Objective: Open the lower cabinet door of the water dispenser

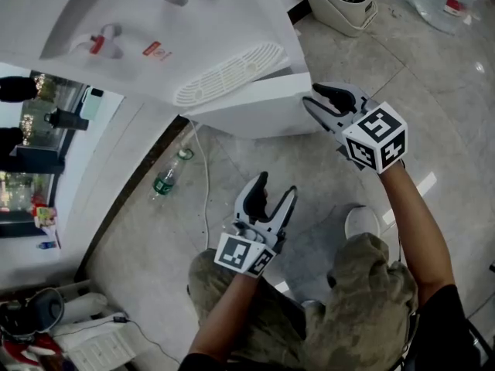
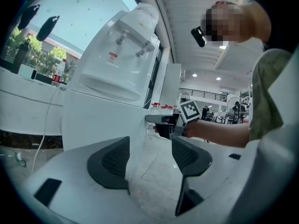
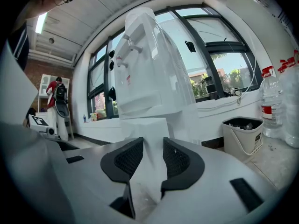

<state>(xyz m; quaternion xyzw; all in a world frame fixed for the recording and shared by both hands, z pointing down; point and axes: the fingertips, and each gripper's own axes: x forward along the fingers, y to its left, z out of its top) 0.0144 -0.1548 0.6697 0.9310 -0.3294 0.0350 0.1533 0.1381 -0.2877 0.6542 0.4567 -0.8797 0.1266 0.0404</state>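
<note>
The biggest risk sits with the water dispenser (image 1: 155,37) itself: nothing steadies it, so a hard pull may drag or rock the whole unit rather than swing the panel. The lower cabinet door (image 1: 255,107) juts from the dispenser's front below the drip tray and looks already partway out. Your right gripper (image 1: 309,97) has its fingers closed on the door's free edge, and so near the corner the bite could slip off if you tug at an angle. Your left gripper (image 1: 278,184) hangs back from the dispenser over your knees, fingers apart and empty, so it braces nothing. A white bin (image 1: 348,18) stands beside the dispenser, past your right gripper. A bottle (image 1: 166,178) and a thin cable (image 1: 206,184) lie on the floor by the dispenser's base, where a sliding unit could snag them.
</note>
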